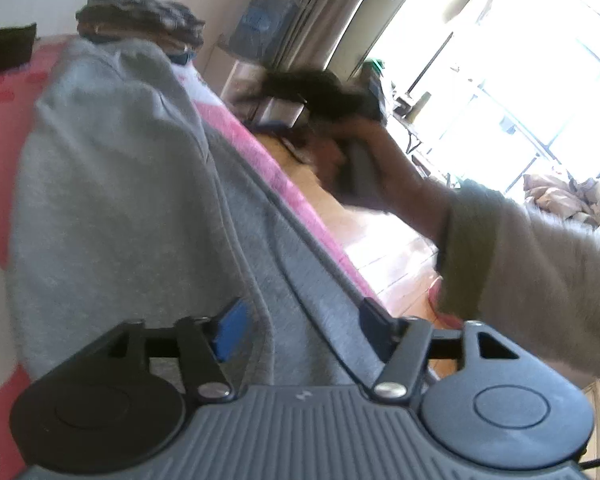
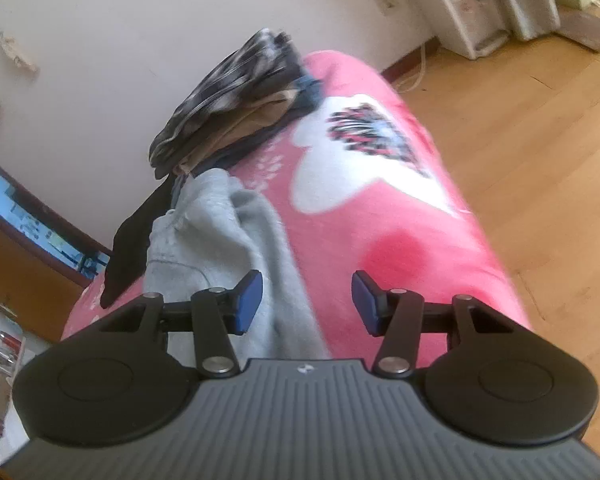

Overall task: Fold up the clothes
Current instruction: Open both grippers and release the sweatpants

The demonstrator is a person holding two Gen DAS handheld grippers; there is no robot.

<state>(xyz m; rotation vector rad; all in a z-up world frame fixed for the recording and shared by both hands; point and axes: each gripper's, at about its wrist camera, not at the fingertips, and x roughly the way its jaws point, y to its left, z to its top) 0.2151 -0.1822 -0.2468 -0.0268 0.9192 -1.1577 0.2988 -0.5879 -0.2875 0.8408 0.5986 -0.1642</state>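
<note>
A grey sweatshirt [image 1: 112, 184] lies crumpled on a pink blanket [image 1: 4, 92]. My left gripper [image 1: 304, 324] is open just above the grey cloth, its blue pads apart and not pressing on it. In the right wrist view the same grey sweatshirt [image 2: 220, 232] lies bunched at the left of the pink blanket [image 2: 400, 248]. My right gripper [image 2: 306, 304] is open above the garment's near edge, with only cloth and blanket seen below the gap. In the left wrist view the right gripper [image 1: 332, 96] is a dark blur, held by a hand in a pale sleeve [image 1: 520, 264].
A stack of folded clothes [image 2: 236, 96] with a checked piece on top sits at the far end of the blanket by the white wall. A black garment [image 2: 136, 232] lies left of the sweatshirt. Wooden floor [image 2: 520, 140] runs along the right, and a bright window [image 1: 520, 60] is beyond.
</note>
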